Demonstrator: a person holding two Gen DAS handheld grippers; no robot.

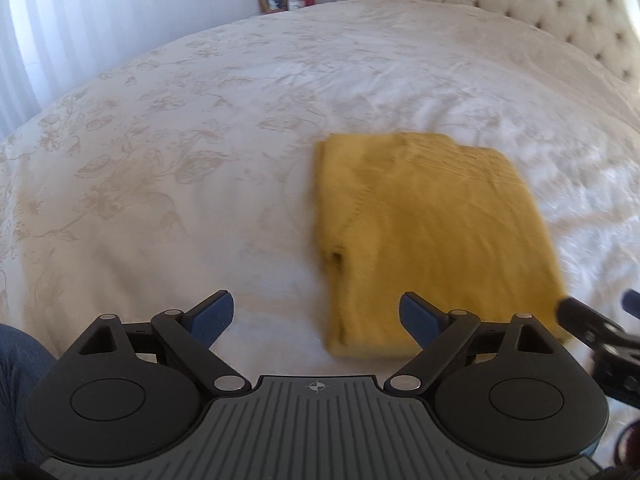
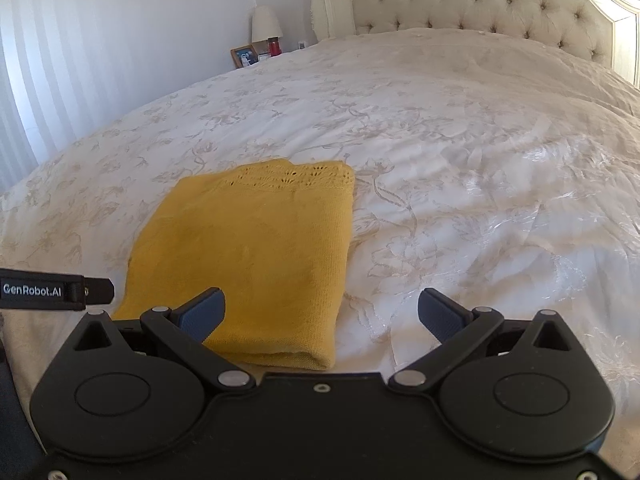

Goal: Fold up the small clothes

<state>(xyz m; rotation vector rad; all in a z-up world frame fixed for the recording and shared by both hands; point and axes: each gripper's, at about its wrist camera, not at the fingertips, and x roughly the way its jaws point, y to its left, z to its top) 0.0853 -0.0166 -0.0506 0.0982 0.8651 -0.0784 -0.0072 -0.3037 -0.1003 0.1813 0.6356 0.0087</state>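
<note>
Right wrist view: white "GenRobot.AI" lettering on left claw's [image 2: 98,291] black side. Folded mustard-yellow knit garment [image 2: 256,256] lies on white floral bedspread [image 2: 460,160]. Both claws spread, empty; right claw [image 2: 322,312].

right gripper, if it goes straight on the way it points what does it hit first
Probably the bedspread just right of the yellow garment. The open right gripper aims past the garment's right edge, though depth is unclear.

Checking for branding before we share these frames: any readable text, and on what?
"GenRobot.AI": on the black side of the left tool, seen from the right wrist view.
Picture frame and red jar on the nightstand: too small to read.
Nothing on the yellow garment or bedspread.
</note>
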